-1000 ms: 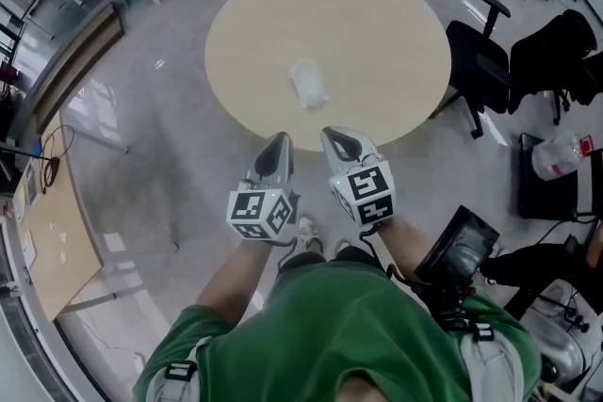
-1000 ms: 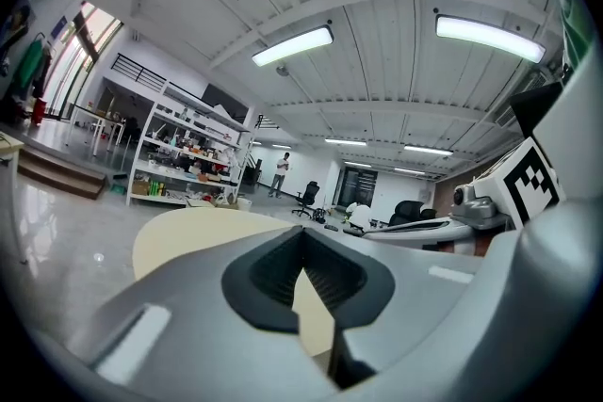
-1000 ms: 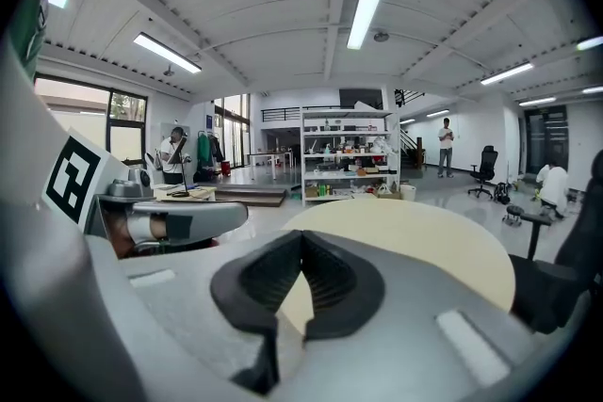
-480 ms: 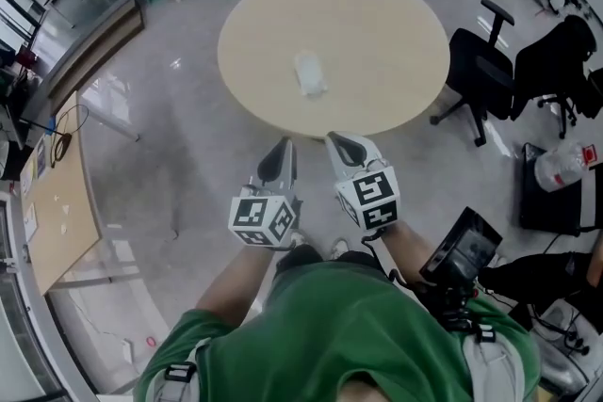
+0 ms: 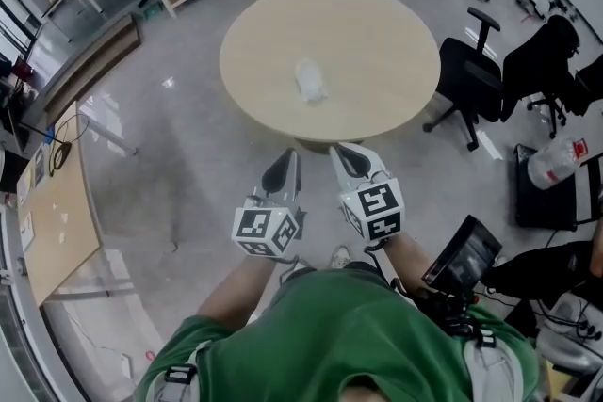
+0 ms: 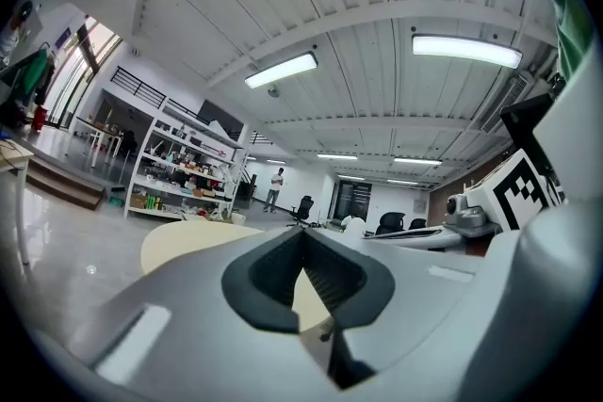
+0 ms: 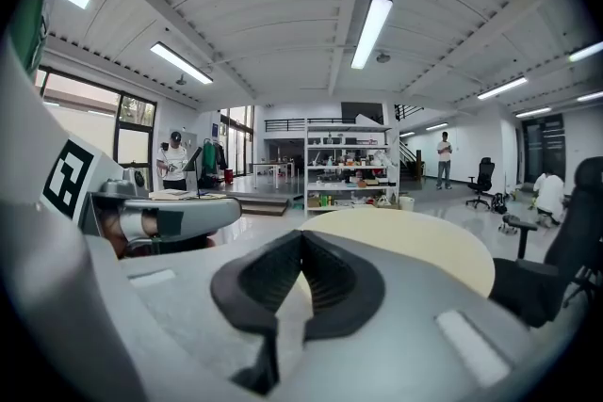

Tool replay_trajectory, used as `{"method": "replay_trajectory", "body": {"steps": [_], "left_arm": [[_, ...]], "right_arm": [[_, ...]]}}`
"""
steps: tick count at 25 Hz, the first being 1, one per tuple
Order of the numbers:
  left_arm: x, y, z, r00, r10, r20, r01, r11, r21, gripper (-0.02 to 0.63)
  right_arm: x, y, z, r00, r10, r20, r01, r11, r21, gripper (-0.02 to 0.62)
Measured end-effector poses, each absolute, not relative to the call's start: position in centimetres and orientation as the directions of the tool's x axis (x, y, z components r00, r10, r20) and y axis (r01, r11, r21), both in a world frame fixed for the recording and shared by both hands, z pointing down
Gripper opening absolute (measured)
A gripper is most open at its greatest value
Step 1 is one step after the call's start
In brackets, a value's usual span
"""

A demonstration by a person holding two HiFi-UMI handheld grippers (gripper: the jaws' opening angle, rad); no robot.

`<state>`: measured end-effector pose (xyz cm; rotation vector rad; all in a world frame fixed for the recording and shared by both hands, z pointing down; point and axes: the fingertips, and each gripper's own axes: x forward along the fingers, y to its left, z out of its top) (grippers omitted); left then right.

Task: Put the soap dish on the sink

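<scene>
Both clenched empty, your left gripper (image 5: 283,167) and right gripper (image 5: 347,157) hang short of the desk (image 5: 377,99) bearing the soap dish (image 5: 309,81); no sink shows.

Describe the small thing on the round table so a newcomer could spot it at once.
Look at the round beige table on the grey floor. Near its centre lies what looks like the soap dish, small and whitish. It is the only thing on the tabletop.
</scene>
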<state>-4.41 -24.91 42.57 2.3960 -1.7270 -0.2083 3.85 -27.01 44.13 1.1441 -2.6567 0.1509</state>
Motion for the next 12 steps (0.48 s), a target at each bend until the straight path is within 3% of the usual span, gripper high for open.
{"method": "replay_trajectory", "body": {"steps": [12], "left_arm": [[-6.3,-21.4,42.4,0.355,-0.935,-0.012,-0.905,-0.347,0.248,0.006]], "right_arm": [[2.2,-22.7,43.5,-0.634,-0.73,0.255,-0.753,0.658,0.013,0.003]]}}
